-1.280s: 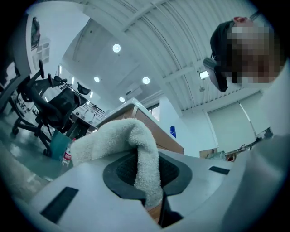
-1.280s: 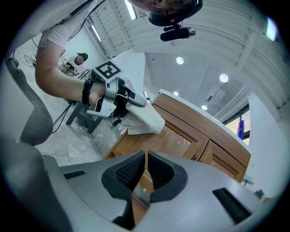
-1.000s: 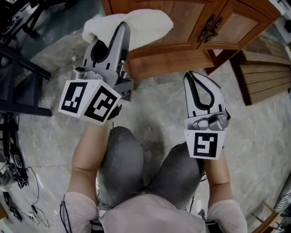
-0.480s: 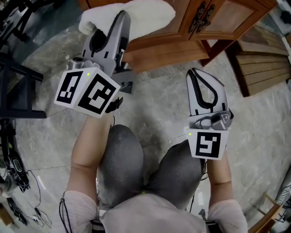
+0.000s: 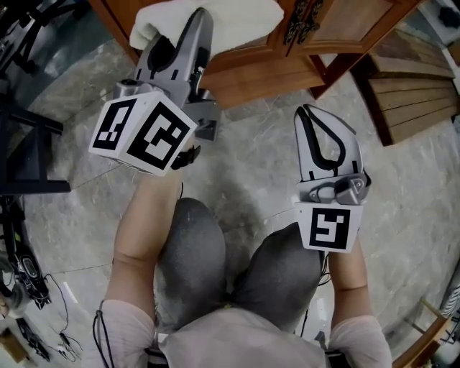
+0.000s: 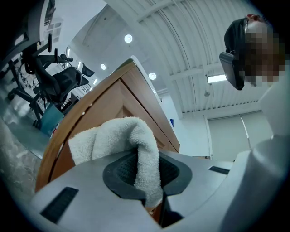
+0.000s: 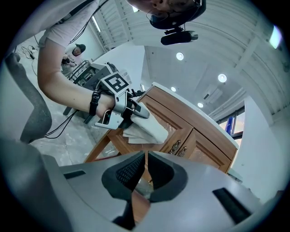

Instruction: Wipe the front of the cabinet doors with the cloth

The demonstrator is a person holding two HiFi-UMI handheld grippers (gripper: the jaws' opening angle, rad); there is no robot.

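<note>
A white terry cloth (image 5: 215,21) lies pressed against the wooden cabinet front (image 5: 251,68) at the top of the head view. My left gripper (image 5: 203,16) is shut on the cloth, and a fold of the cloth (image 6: 142,154) hangs down between its pads, with the cabinet door (image 6: 108,104) right behind. My right gripper (image 5: 302,113) hovers over the floor below the cabinet, shut and empty. The right gripper view looks past its own closed jaws (image 7: 145,166) at the left gripper (image 7: 118,108), the cloth (image 7: 148,130) and the ornate door handles (image 7: 177,148).
A black metal stand (image 5: 32,133) is at the left, with cables (image 5: 25,277) on the marble floor. Wooden slats (image 5: 417,83) lie to the right of the cabinet leg (image 5: 338,72). The person's knees (image 5: 194,251) are below the grippers. Office chairs (image 6: 61,77) stand in the background.
The left gripper has pushed forward and up with the cloth along the cabinet front. The cabinet has slid toward the top of the view. The right gripper has barely moved.
</note>
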